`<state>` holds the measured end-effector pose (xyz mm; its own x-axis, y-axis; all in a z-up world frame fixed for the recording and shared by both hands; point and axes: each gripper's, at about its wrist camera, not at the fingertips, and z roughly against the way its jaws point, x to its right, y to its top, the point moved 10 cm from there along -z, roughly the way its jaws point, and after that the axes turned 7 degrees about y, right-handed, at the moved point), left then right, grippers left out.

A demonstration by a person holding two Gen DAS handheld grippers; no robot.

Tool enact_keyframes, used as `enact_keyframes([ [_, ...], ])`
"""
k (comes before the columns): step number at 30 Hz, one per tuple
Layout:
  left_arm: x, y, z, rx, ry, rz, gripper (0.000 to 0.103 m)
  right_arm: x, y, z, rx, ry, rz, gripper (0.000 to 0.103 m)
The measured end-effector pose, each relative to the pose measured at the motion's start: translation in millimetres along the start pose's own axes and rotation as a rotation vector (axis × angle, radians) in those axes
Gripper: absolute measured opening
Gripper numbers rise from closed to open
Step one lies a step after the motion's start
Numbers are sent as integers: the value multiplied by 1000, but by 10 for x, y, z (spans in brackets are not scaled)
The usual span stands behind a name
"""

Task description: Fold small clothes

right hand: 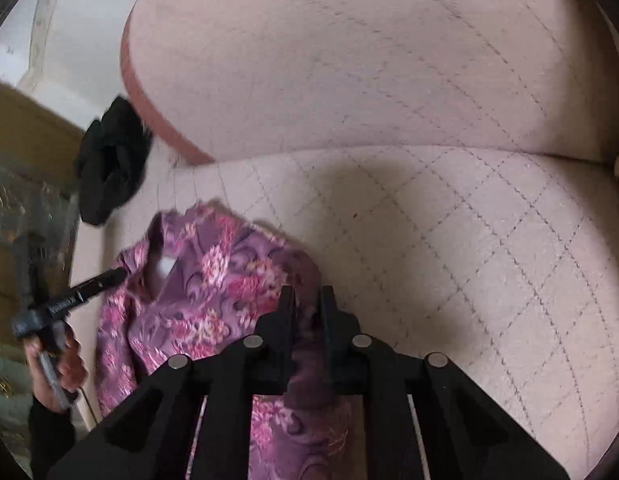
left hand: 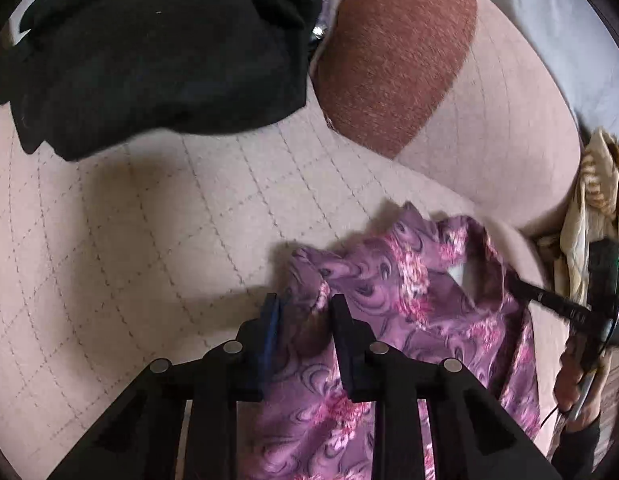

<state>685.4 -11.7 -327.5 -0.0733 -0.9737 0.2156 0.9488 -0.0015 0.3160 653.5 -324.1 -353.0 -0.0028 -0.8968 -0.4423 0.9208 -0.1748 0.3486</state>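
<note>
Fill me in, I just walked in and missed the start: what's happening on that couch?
A person is folding a small purple floral garment on a quilted beige sofa, one handheld gripper in each hand. The left gripper and the right gripper each have their jaws closed on a bunched edge of the fabric, lifting it off the seat. A pile of black clothes lies further back by the cushion.

garment point(left hand: 409, 300) hem cut off, black clothes point(left hand: 157, 60) blurred

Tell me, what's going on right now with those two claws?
Left gripper and right gripper both clamped on purple floral garment. Garment half lifted off quilted sofa. Black clothes piled apart, not obstructing.
</note>
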Motion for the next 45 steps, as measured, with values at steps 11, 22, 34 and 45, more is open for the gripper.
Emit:
enact_keyframes([
  [11,-80,159,787,159,3,5,7,33,22,399,59,-53,19,6],
  [22,254,-1603,2534,295,-74,-117,7,-683,-1405,1922,194,-4,157,6],
  [34,-113,-3837,1679,19,117,34,8,-363,-3740,1513,117,-130,-59,6],
  [45,-148,-4308,2114,85,-53,206,43,-195,-4309,1768,152,-37,-175,34],
])
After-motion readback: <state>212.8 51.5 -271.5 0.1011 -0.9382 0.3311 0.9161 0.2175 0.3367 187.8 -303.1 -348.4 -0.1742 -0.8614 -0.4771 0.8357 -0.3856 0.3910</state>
